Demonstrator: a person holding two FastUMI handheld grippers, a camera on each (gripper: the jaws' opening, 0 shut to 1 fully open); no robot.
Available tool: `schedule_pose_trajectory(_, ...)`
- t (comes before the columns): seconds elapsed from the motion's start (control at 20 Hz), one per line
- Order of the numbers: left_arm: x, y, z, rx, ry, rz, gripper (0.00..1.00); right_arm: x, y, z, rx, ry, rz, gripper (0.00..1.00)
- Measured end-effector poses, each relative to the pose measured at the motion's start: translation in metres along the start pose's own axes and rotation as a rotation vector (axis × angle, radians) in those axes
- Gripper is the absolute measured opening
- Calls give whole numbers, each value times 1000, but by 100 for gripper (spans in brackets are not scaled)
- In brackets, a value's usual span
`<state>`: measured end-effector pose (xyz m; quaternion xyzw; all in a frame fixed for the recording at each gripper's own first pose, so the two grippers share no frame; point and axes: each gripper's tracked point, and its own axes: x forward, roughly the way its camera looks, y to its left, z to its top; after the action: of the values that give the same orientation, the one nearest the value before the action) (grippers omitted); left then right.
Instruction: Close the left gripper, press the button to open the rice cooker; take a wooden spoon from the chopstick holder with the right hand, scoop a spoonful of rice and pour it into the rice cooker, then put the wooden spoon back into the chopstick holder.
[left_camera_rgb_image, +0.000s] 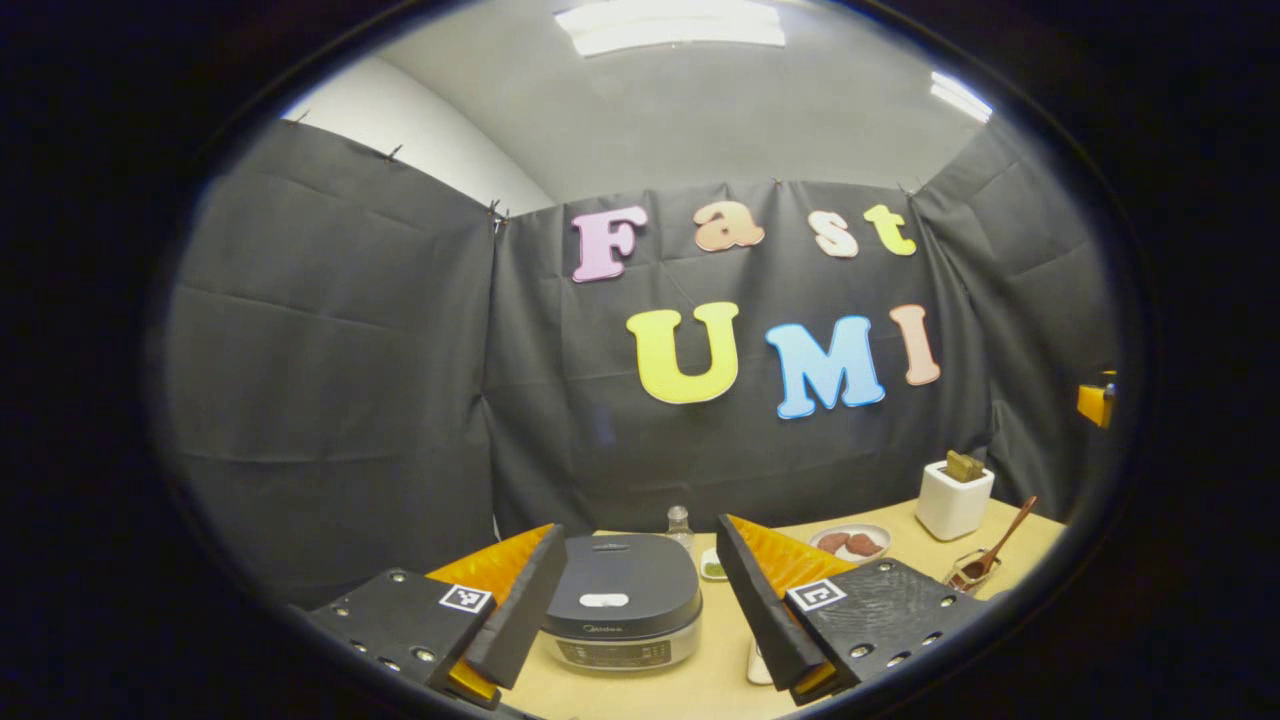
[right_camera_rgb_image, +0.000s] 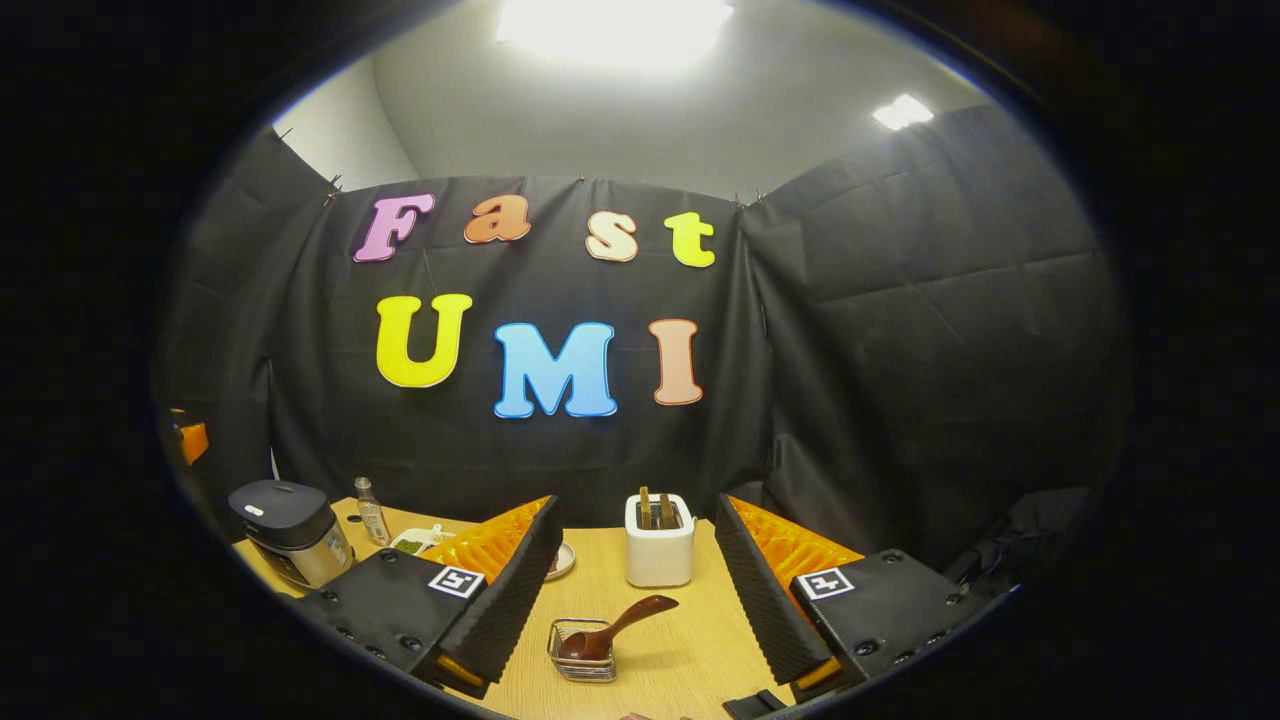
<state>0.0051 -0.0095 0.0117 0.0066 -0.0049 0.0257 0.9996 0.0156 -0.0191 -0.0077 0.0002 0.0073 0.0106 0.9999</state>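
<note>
The dark-lidded rice cooker (left_camera_rgb_image: 620, 600) stands shut on the wooden table, a white button (left_camera_rgb_image: 603, 600) on its lid. My left gripper (left_camera_rgb_image: 640, 545) is open just in front of it, one finger to each side, touching nothing. The cooker (right_camera_rgb_image: 290, 530) also stands far left in the right gripper view. A wooden spoon (right_camera_rgb_image: 615, 628) leans in a small wire-rimmed holder (right_camera_rgb_image: 583, 655) just beyond my open right gripper (right_camera_rgb_image: 636, 520), which holds nothing. In the left gripper view the spoon (left_camera_rgb_image: 1000, 550) and its holder (left_camera_rgb_image: 970, 575) are at the far right.
A white box-shaped container (right_camera_rgb_image: 659, 545) with brown wooden pieces stands behind the spoon, also seen as the white container (left_camera_rgb_image: 955, 500). A plate of reddish pieces (left_camera_rgb_image: 850, 543), a small bottle (left_camera_rgb_image: 678, 525) and a dish of green bits (left_camera_rgb_image: 712, 568) sit behind the cooker. Black cloth walls close in the table.
</note>
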Motion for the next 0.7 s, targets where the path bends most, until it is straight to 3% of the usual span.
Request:
schedule_pose_trajectory(0.35,-3,-5,5,3,-5,16,92,-1,-8,-5,-2,3,15,98)
schedule_pose_trajectory(0.6,-9,-14,7,4,0,17,59,-1,-15,-8,8,3,31,98)
schedule_pose_trajectory(0.65,-9,-12,6,-5,4,23,59,-1,-16,-10,13,7,38,98)
schedule_pose_trajectory(0.7,-9,-18,3,-22,15,3,37,0,-16,-12,19,11,47,97)
